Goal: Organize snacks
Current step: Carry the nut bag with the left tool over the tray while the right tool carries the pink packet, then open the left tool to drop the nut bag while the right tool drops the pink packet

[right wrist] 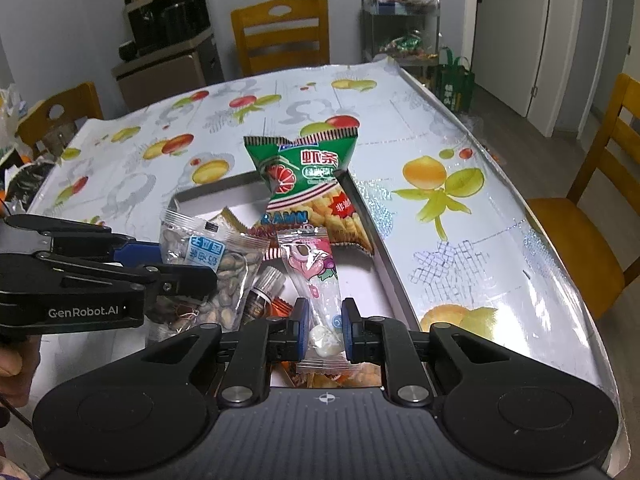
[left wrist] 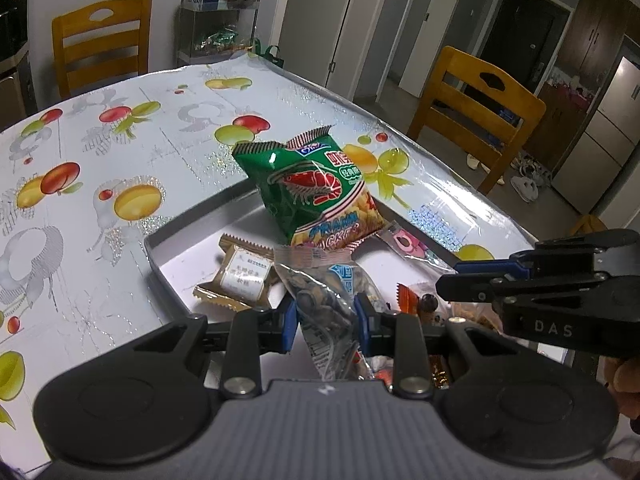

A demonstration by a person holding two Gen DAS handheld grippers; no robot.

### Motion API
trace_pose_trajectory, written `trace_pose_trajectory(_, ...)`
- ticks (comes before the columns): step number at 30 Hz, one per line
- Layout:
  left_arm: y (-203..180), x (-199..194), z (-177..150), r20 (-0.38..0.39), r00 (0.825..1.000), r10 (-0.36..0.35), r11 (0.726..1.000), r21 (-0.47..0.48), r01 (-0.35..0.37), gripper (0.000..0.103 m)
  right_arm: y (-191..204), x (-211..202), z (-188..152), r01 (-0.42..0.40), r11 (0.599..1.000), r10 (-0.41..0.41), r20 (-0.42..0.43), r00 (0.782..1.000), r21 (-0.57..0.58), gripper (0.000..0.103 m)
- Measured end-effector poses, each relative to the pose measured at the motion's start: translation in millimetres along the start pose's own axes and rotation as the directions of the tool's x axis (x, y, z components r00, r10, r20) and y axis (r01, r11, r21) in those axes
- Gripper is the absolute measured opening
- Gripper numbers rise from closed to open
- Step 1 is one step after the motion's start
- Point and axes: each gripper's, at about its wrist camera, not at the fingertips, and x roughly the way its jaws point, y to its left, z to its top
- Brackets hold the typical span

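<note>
A grey metal tray [left wrist: 188, 216] [right wrist: 376, 236] on the table holds several snacks. A green prawn cracker bag [left wrist: 316, 188] [right wrist: 308, 184] leans at its far side. A tan packet [left wrist: 240, 278] lies flat in it. My left gripper [left wrist: 325, 326] is shut on a clear bag of seeds [left wrist: 324, 300] [right wrist: 216, 272], held over the tray. My right gripper [right wrist: 325, 330] [left wrist: 472, 280] is shut on a clear pink candy packet [right wrist: 316, 276], also over the tray, just right of the left gripper.
The table has a fruit-print cloth [left wrist: 120, 140]. Wooden chairs [left wrist: 476, 108] [right wrist: 280, 32] stand around it. A metal rack [right wrist: 400, 24] with bags stands behind. The table's right edge [right wrist: 520, 208] is close to the tray.
</note>
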Motion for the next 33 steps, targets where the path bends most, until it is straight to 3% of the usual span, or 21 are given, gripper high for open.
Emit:
trace_pose_trajectory(10,-0.2,7.0,-2.7,-0.04,0.999,-0.009,1.0,-0.004,0.009,0.026,1.0,4.1,-1.7,0.011,1.0,-0.012,-0.025,1.0,-0.007,0.021)
trace_pose_trajectory(15,-1.4,7.7,-2.6,-0.045,0.999,-0.003,1.0,0.005,0.003,0.033,2.2,4.0,-1.9,0.013,1.0,-0.013,-0.029,0.999,-0.012,0.031)
trace_pose_trajectory(27,-4.7,-1.6,-1.7,-0.016,1.0,0.01,0.999,0.032,-0.01,0.035,4.2,0.5,2.3,0.006,1.0,-0.006,-0.012,1.0,-0.014,0.041)
trace_pose_trajectory(31,-6.5,-9.8,-0.4,0.008,1.0,0.015,0.999,0.042,-0.015,0.047,3.1,-3.8,3.7,0.01,1.0,-0.01,-0.001,1.0,-0.006,0.05)
trace_pose_trajectory(33,-8.0,-14.1,0.9,0.021,1.0,0.019,0.998,0.051,-0.021,0.058,2.6,-6.5,4.3,0.01,1.0,-0.01,0.005,1.0,-0.003,0.052)
